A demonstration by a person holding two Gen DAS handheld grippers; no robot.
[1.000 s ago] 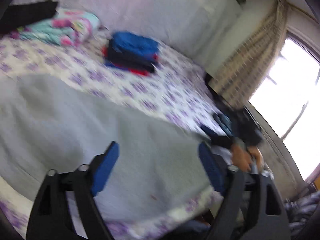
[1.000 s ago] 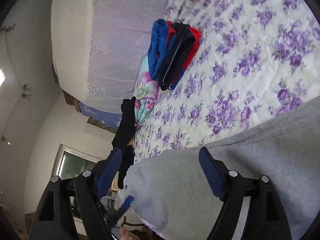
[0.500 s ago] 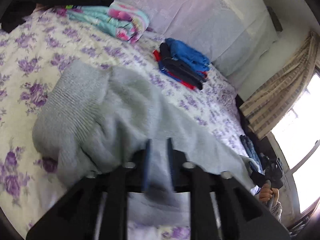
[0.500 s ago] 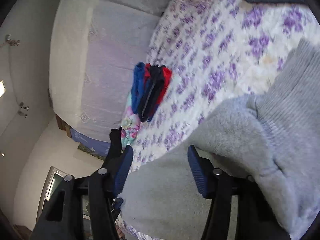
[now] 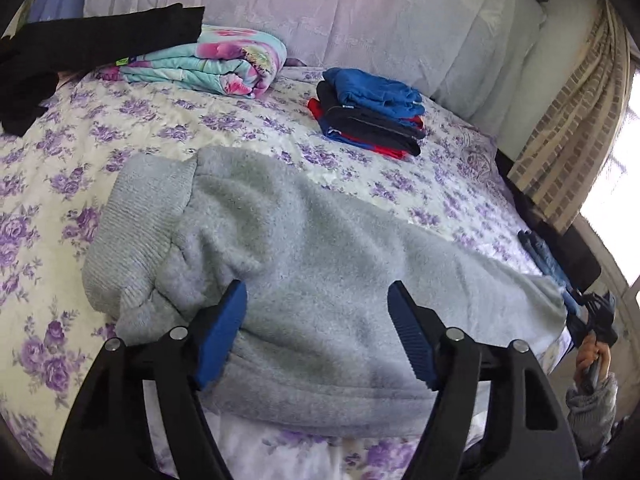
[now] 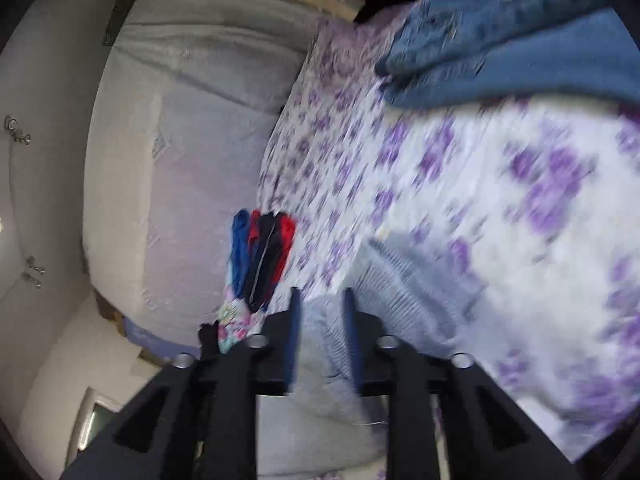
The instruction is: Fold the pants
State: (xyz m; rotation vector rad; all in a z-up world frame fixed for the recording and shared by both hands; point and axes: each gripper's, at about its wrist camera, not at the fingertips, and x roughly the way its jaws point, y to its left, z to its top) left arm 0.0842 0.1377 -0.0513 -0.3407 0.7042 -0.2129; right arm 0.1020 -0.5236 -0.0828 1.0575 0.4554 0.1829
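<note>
The grey fleece pants (image 5: 320, 280) lie across the flowered bedspread (image 5: 152, 128), with a ribbed cuff bunched at the left. My left gripper (image 5: 316, 320) is open just above the pants, holding nothing. In the right wrist view my right gripper (image 6: 322, 320) is shut on a fold of the grey pants (image 6: 384, 280) near the ribbed edge. The right gripper also shows far right in the left wrist view (image 5: 592, 320).
A stack of folded blue, black and red clothes (image 5: 368, 116) sits near the headboard, also in the right wrist view (image 6: 260, 256). A flowered blanket (image 5: 208, 60) and black garment (image 5: 80, 40) lie at the back left. Folded jeans (image 6: 500, 36) lie on the bed.
My left gripper has let go of the pants and opened. My right gripper has closed on the pants fabric and swung toward the jeans.
</note>
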